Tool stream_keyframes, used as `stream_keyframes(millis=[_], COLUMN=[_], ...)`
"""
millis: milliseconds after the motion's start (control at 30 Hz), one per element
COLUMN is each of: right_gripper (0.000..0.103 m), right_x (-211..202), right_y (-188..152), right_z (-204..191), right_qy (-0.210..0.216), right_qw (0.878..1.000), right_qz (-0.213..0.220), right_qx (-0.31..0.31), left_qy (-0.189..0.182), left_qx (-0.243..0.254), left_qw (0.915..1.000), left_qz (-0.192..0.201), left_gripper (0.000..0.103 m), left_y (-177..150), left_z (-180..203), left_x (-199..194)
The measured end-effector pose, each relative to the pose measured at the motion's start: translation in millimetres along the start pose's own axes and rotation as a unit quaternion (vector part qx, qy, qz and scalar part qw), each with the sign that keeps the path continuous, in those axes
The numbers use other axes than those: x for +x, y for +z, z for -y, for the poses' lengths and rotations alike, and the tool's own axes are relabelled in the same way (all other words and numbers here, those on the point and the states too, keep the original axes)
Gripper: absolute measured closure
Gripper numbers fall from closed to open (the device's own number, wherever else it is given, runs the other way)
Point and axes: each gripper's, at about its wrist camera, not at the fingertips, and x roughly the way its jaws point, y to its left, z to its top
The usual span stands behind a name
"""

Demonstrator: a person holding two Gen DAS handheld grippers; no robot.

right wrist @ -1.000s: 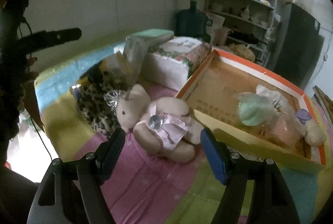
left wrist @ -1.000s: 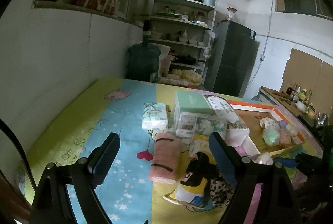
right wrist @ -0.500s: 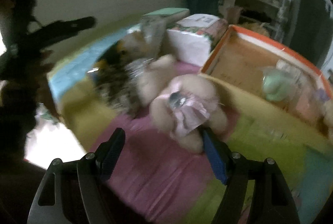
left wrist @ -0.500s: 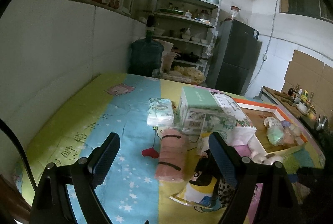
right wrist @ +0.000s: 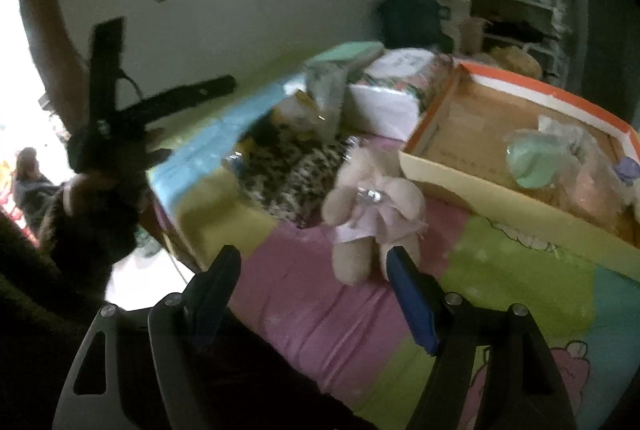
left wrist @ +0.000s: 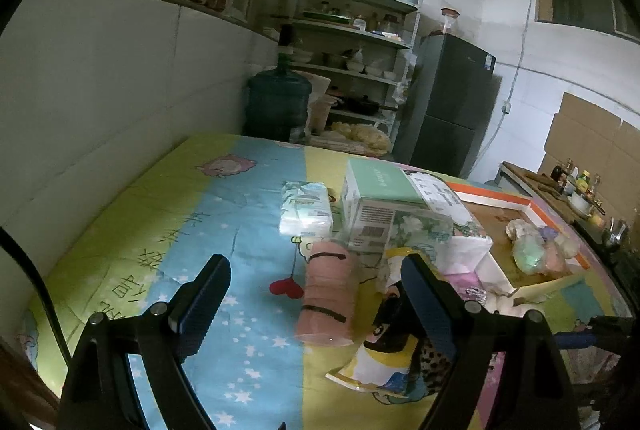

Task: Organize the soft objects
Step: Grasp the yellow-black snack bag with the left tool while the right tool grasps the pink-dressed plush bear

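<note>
A beige plush toy in a pink dress [right wrist: 372,206] lies on the pink patch of the bed cover, just ahead of the right finger of my right gripper [right wrist: 312,256]. That gripper is open and holds nothing. Behind the toy lie a leopard-print soft item [right wrist: 288,174] and an orange-rimmed cardboard box [right wrist: 448,166] holding a green soft piece [right wrist: 532,162] and others. My left gripper [left wrist: 313,262] hovers open and empty over a pink rolled towel with black bands [left wrist: 326,294], not touching it. A cartoon-print pouch [left wrist: 384,350] lies by its right finger.
Tissue packs [left wrist: 306,208] and a green-topped pack [left wrist: 378,198] sit mid-bed, with a floral pack [left wrist: 440,230] beside the box. A wall runs along the left. A water jug [left wrist: 278,102], shelves and a dark fridge [left wrist: 452,106] stand beyond the bed. A hand holds the left gripper [right wrist: 120,110].
The right wrist view has swung and pulled back a little: the plush toy, earlier centred between the fingers, now lies farther ahead by the right finger. The left gripper has hardly moved.
</note>
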Motion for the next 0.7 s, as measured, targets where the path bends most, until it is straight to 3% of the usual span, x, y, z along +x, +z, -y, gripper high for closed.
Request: stream_keyframes(millis=[67,167,233,333,433,700], right_gripper=[0.026,0.026,0.026,0.029,0.054,0.073], right_x=[-4,2,19,40,48,37], right_y=[4,11,15,17,18,18], right_z=[1,1,5,12,15,13], right_qy=[-0.009,-0.102,-0.129,-0.135,-0.108,-0.097], right_qw=[1.0,0.993,0.991,0.99,0.994,0.995], right_qz=[0.024,0.042,0.029,0.009,0.007,0.028], right_qx=[-0.008,-0.031,-0.038,-0.035,-0.018,0.014], left_qy=[-0.001,-0.01,-0.016,-0.024,-0.041,-0.095], left_qx=[-0.002,-0.002,0.006,0.022,0.039,0.091], left_qw=[1.0,0.9999,0.9998,0.9995,0.9984,0.9911], left_qz=[0.001,-0.001,-0.003,-0.004,-0.007,-0.022], left_gripper=[0.016,0.016,0.016,0.016,0.016,0.016], left_y=[0,-1,-2,-5,-9,-25], left_z=[0,1,5,12,21,52], left_x=[1,1,-1,-3,-5,-2])
